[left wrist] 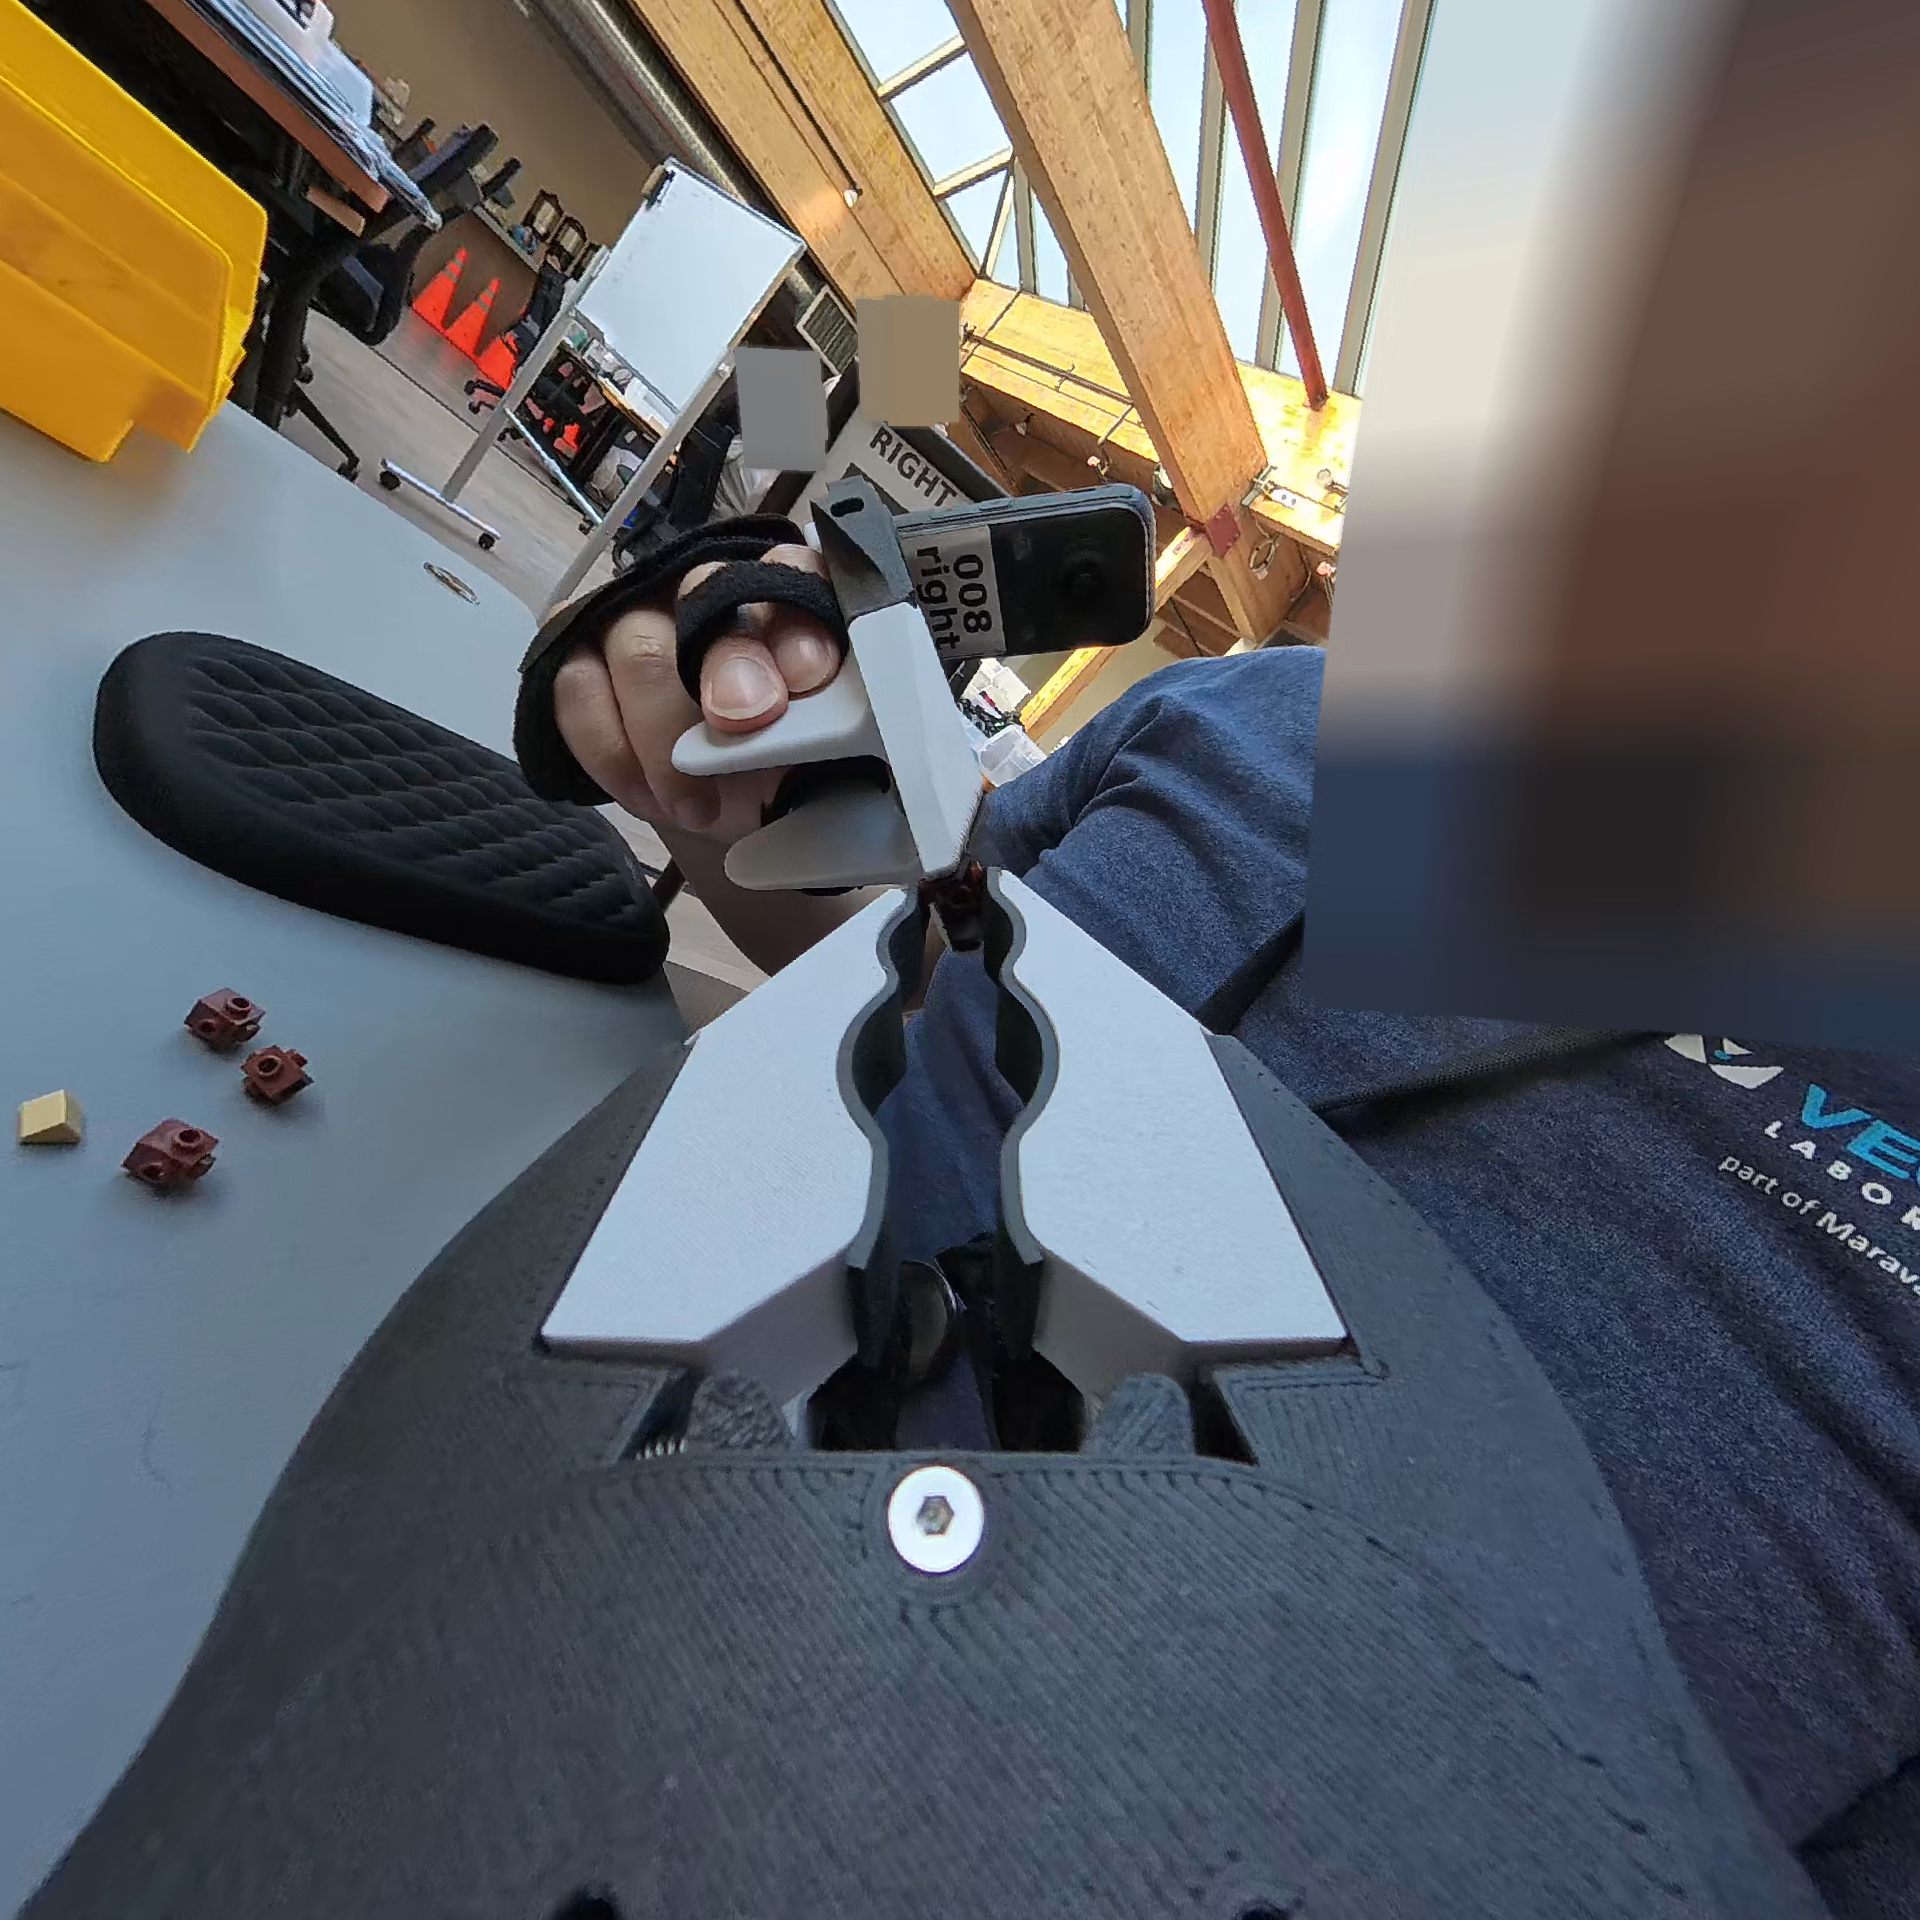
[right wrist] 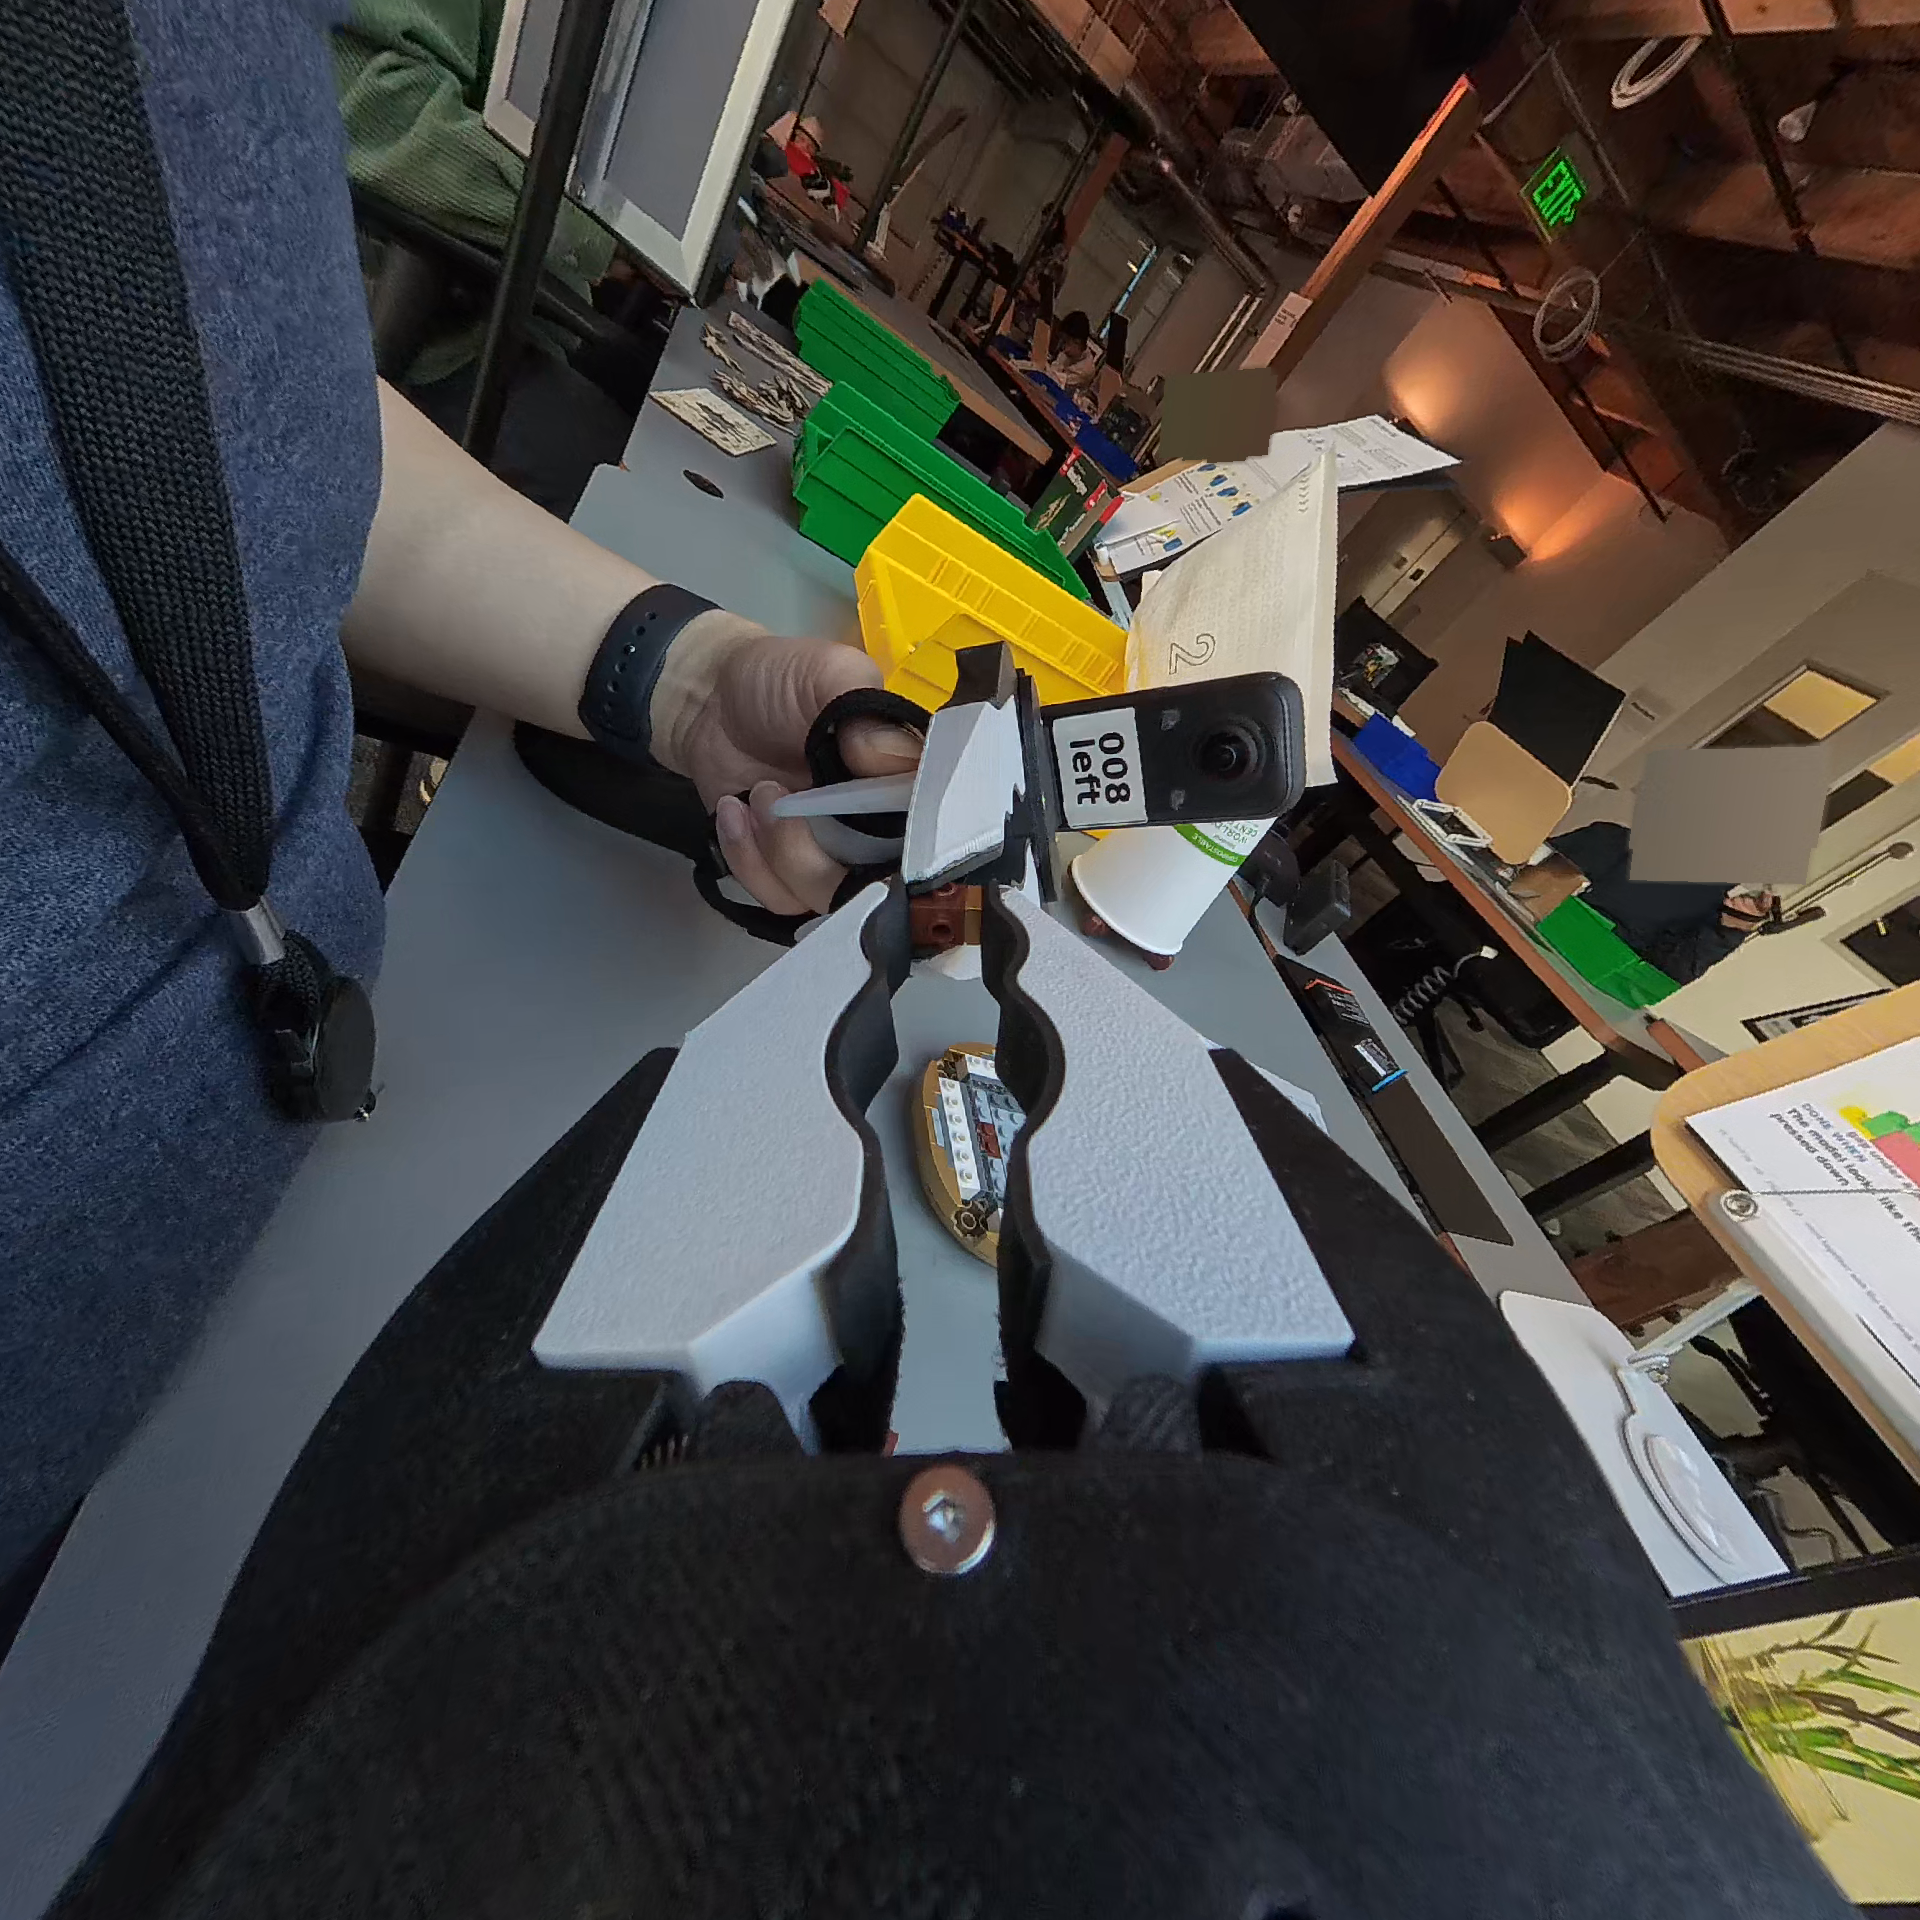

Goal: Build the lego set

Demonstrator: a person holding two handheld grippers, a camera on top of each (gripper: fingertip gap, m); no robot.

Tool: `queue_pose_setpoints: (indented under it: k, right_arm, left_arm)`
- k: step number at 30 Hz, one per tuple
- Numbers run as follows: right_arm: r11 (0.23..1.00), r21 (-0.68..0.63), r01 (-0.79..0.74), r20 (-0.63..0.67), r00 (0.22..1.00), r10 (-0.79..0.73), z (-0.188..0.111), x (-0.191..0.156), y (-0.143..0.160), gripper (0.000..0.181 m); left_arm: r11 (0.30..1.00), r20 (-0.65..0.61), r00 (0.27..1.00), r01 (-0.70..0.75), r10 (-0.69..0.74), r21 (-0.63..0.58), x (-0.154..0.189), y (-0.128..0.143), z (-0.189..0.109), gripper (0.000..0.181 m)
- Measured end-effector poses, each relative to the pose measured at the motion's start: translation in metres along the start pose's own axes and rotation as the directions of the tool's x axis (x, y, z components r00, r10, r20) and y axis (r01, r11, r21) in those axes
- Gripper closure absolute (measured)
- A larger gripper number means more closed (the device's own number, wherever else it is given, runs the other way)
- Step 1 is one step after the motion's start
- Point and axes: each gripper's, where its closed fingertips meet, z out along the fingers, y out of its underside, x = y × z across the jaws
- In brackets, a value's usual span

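Table (left wrist: 312,1299): grey top; it carries the bins, the wrist rest and the loose parts.
Yellow bins (left wrist: 104,260): stacked at the far left corner of the table in the left wrist view; in the right wrist view a yellow bin (right wrist: 977,613) stands in front of green bins (right wrist: 883,457).
Wrist rest (left wrist: 353,800): black, quilted, lying flat on the table near its edge.
Paper cup (right wrist: 1153,883): white, upside down on the table, behind the two grippers.
Left gripper (left wrist: 951,914): raised over the table edge, jaws drawn close and clamped on a small reddish-brown lego piece (left wrist: 958,902) at the tips.
Right gripper (right wrist: 940,920): meets the left one tip to tip; its jaws pinch a brown lego piece (right wrist: 940,923) with a tan edge. Whether the two pieces are already joined cannot be told.
Lego model (right wrist: 971,1143): a round tan base with white and grey bricks on top, on the table below the right gripper's fingers.
Loose bricks (left wrist: 223,1016): three reddish-brown studded pieces lie near each other on the table, left of the left gripper.
Tan slope piece (left wrist: 50,1120): just left of those bricks.
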Motion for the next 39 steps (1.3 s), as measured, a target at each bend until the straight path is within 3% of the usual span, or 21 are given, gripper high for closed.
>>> queue_pose_setpoints:
  k: [4,7,14,16,30,39]
  right_arm:
    - [1.0,-0.016,-0.004,-0.028,1.0,0.004,0.002,0.001,0.008,0.169]
    - [1.0,0.001,-0.007,-0.044,0.999,0.007,0.001,0.001,0.008,0.169]
    - [0.993,-0.108,0.05,-0.096,0.994,-0.06,0.004,0.001,0.026,0.169]
    - [0.993,-0.102,0.05,-0.088,0.994,-0.059,0.005,-0.002,0.027,0.169]
    - [0.994,-0.078,0.08,-0.12,0.989,-0.089,0.004,-0.002,0.032,0.169]
    - [0.997,-0.077,-0.031,-0.155,0.988,0.019,0.003,0.008,0.042,0.154]
  left_arm:
    - [1.0,0.039,0.999,0.004,-0.004,0.013,-0.009,-0.001,-0.004,0.171]
    - [1.0,0.09,0.996,-0.02,0.018,0.022,-0.016,-0.004,-0.006,0.156]
    - [1.0,0.19,0.982,-0.015,0.018,-0.013,-0.027,0.0,-0.011,0.162]
    - [0.999,0.182,0.983,-0.026,0.03,-0.024,-0.025,0.002,-0.009,0.171]
    - [1.0,0.201,0.98,0.013,-0.008,-0.027,-0.031,0.005,-0.009,0.171]
    - [0.999,0.248,0.968,-0.019,0.025,-0.025,-0.035,-0.001,-0.014,0.172]
